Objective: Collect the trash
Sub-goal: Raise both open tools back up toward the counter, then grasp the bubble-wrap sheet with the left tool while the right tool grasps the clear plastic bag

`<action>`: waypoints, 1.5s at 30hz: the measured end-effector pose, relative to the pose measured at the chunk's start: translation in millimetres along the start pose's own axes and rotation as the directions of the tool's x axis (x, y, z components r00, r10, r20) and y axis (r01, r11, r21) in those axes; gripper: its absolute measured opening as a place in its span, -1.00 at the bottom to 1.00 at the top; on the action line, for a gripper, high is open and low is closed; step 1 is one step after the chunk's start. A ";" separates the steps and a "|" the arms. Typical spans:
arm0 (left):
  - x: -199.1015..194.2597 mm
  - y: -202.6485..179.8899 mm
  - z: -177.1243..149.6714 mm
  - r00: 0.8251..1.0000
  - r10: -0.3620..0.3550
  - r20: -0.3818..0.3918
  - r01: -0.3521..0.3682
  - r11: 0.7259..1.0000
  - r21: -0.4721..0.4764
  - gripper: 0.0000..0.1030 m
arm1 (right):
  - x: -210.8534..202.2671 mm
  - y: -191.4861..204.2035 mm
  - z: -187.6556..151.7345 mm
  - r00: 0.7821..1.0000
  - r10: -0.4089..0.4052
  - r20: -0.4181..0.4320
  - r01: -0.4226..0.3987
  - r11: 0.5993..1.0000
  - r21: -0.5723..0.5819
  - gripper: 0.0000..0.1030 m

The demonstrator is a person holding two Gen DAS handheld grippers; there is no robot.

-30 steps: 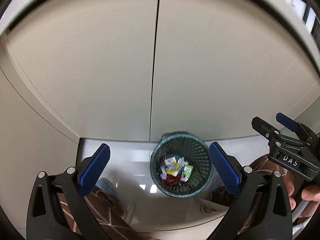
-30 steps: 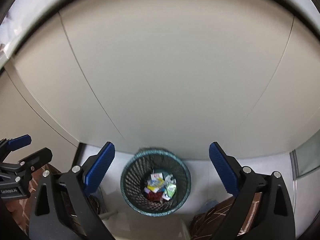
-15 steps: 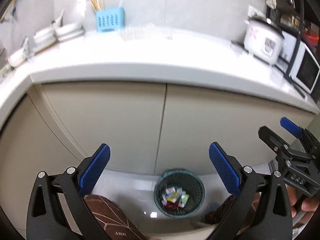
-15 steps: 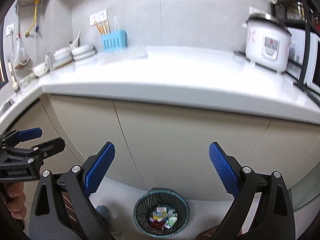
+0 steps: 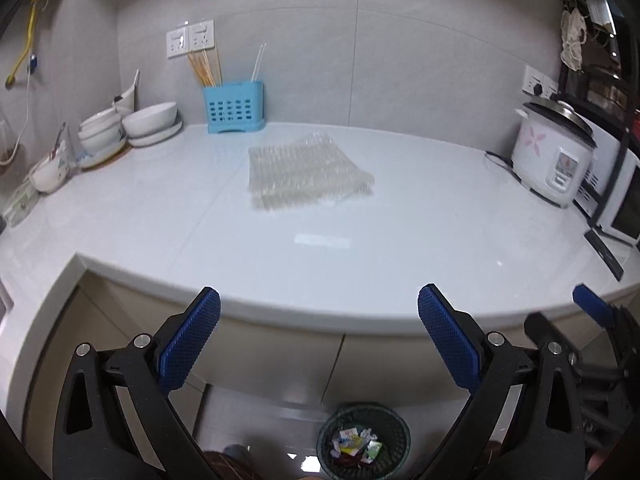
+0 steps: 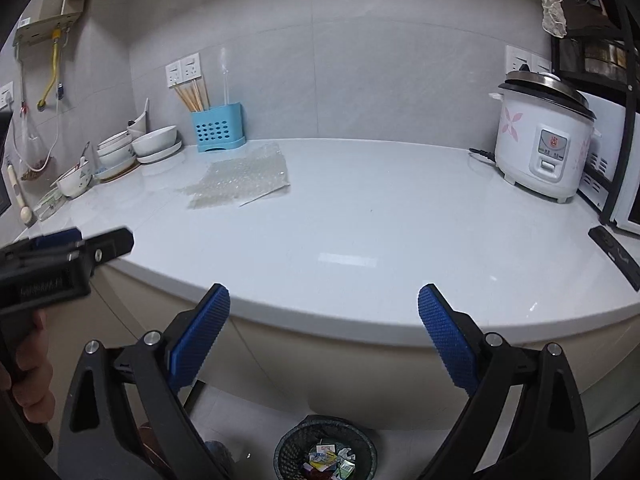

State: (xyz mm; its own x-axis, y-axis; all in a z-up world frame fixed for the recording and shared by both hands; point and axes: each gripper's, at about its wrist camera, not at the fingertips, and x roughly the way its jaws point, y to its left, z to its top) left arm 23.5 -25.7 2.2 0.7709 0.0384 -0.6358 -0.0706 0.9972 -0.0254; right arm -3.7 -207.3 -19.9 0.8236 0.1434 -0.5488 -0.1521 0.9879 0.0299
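A sheet of clear bubble wrap (image 5: 304,174) (image 6: 240,184) lies flat on the white countertop (image 5: 320,248) (image 6: 360,240), toward the back. On the floor below the counter stands a dark mesh waste bin (image 5: 364,440) (image 6: 326,450) holding several colourful wrappers. My left gripper (image 5: 318,334) is open and empty, raised in front of the counter edge. My right gripper (image 6: 324,332) is open and empty too, at about the same height. In the right wrist view the left gripper (image 6: 64,264) shows at the left edge, held by a hand.
A blue utensil holder (image 5: 234,106) with chopsticks stands against the back wall. Stacked white bowls and plates (image 5: 132,128) crowd the back left. A white rice cooker (image 5: 554,152) (image 6: 546,140) and a microwave sit at the right. Beige cabinet doors (image 6: 360,376) close the space under the counter.
Both grippers have risen from looking down at the bin and cabinet doors to above the counter edge. The countertop and bubble wrap have come into view. Both stayed open.
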 end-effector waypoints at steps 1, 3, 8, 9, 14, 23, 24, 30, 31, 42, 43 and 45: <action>6.1 -1.1 11.2 1.000 0.001 -0.004 -0.001 1.000 -0.003 0.89 | 5.6 -2.2 4.9 1.000 -0.001 -0.004 0.001 1.000 0.000 0.77; 21.8 -5.2 34.6 1.000 0.001 -0.012 -0.001 1.000 -0.009 0.89 | 17.3 -6.5 16.9 1.000 -0.012 -0.012 0.011 1.000 -0.002 0.77; 73.5 -23.6 81.8 0.999 0.017 -0.052 -0.017 1.000 -0.007 0.89 | 52.4 -21.5 45.9 0.999 -0.018 -0.044 0.019 1.000 0.010 0.77; 85.4 -27.5 90.2 0.998 0.008 -0.063 -0.008 1.000 -0.012 0.89 | 60.0 -24.2 50.8 0.998 -0.019 -0.053 0.020 1.000 0.013 0.77; 139.7 -45.4 118.2 0.993 -0.007 -0.117 0.003 0.999 -0.032 0.89 | 91.5 -35.2 66.4 0.997 -0.016 -0.076 0.018 1.000 0.020 0.77; 227.1 -71.5 127.8 0.978 0.075 -0.194 -0.072 0.997 0.026 0.88 | 142.6 -47.8 72.9 0.993 -0.017 -0.118 0.020 1.000 0.024 0.77; 234.1 -73.4 126.7 0.976 0.094 -0.196 -0.089 0.995 0.037 0.86 | 146.8 -47.9 72.9 0.992 -0.018 -0.122 0.021 0.999 0.024 0.77; 262.6 -65.2 123.9 0.959 0.109 -0.262 -0.109 0.994 0.015 0.36 | 165.9 -43.5 76.4 0.991 -0.013 -0.135 0.016 1.000 0.016 0.77; 265.0 -61.9 124.0 0.956 0.095 -0.279 -0.099 0.995 -0.002 0.28 | 167.8 -41.8 77.6 0.991 -0.014 -0.136 0.015 1.000 0.012 0.77; 247.3 -44.8 128.7 0.966 0.025 -0.258 -0.036 0.999 -0.035 -0.87 | 174.0 -13.2 91.4 0.991 -0.010 -0.132 0.007 1.000 -0.021 0.77; 241.2 -42.0 129.9 0.970 0.027 -0.243 -0.035 0.999 -0.031 -0.87 | 174.5 -9.2 92.5 0.991 -0.012 -0.131 0.009 1.000 -0.029 0.77; 227.6 -34.2 131.8 0.977 0.022 -0.214 -0.030 0.999 -0.033 -0.88 | 176.6 -3.2 95.5 0.992 -0.008 -0.128 0.002 0.999 -0.046 0.77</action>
State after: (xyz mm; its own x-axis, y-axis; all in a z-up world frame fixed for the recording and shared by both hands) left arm 284.8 -42.6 -40.0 0.6157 0.0456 -0.7866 -0.1141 0.9930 -0.0318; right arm 194.4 -179.5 -37.2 0.7478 0.1270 -0.6517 -0.1752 0.9845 -0.0093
